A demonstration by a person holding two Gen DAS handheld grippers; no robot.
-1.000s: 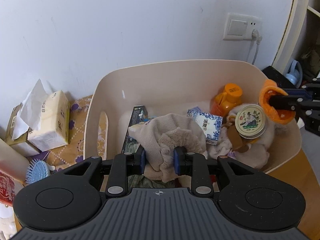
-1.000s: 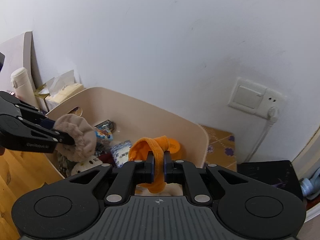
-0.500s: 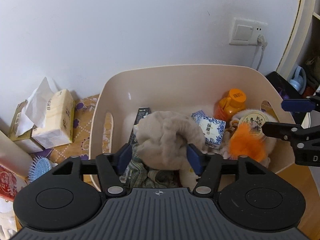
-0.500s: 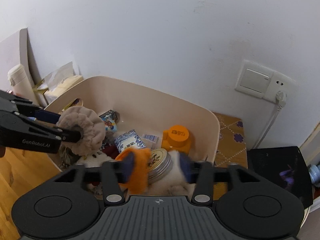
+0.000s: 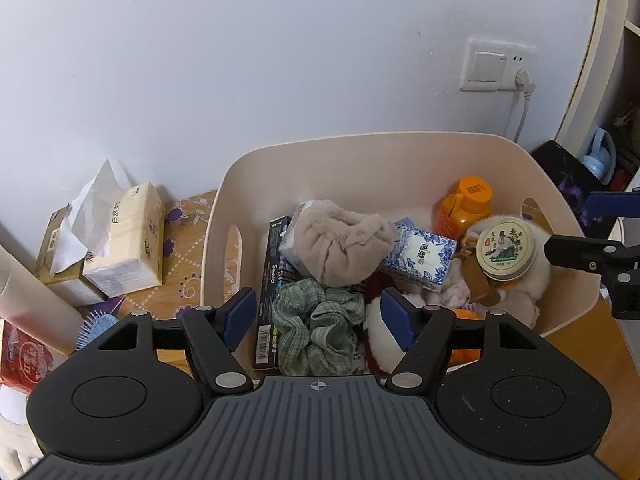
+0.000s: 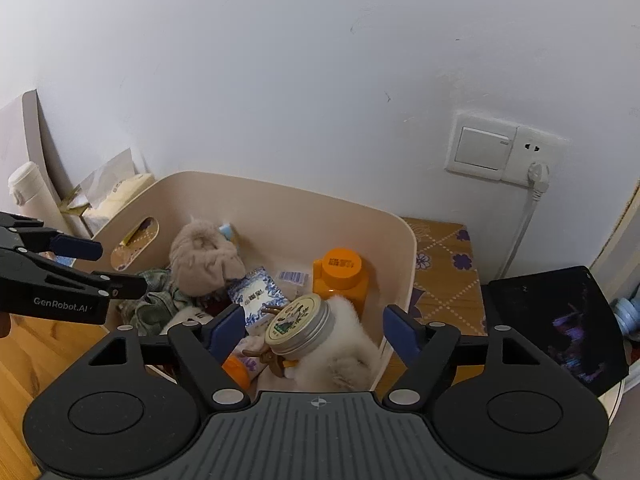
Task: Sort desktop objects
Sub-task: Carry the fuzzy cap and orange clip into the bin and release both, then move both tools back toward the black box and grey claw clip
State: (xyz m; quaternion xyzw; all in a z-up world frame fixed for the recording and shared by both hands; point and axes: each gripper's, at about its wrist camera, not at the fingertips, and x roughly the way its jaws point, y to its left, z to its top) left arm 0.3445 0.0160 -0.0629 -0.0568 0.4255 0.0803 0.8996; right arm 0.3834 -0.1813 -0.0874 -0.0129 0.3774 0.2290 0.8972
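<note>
A beige basket (image 5: pixel 224 208) against the wall holds the sorted things. The beige fuzzy scrunchie (image 5: pixel 344 244) lies loose on the pile at its middle. My left gripper (image 5: pixel 318 316) hovers over the near rim above a green checked scrunchie (image 5: pixel 316 328), jaws opening, nothing pressed between them. The orange scrunchie (image 6: pixel 236 372) lies low at the basket's front, mostly hidden. My right gripper (image 6: pixel 314 326) stands over a round tin (image 6: pixel 300 322) and white fluff, jaws opening and clear of both. An orange bottle (image 6: pixel 340 276) stands behind the tin.
A tissue pack (image 5: pixel 124 240), a blue hairbrush (image 5: pixel 94 328) and a red pack (image 5: pixel 24 356) sit left of the basket. A wall socket (image 6: pixel 504 152) with a plugged cable is at the right, above a black device (image 6: pixel 560 320). A white flask (image 6: pixel 28 188) stands far left.
Both grippers opened. The beige scrunchie dropped from the left one and the orange scrunchie from the right one into the basket; both now lie on the pile.
</note>
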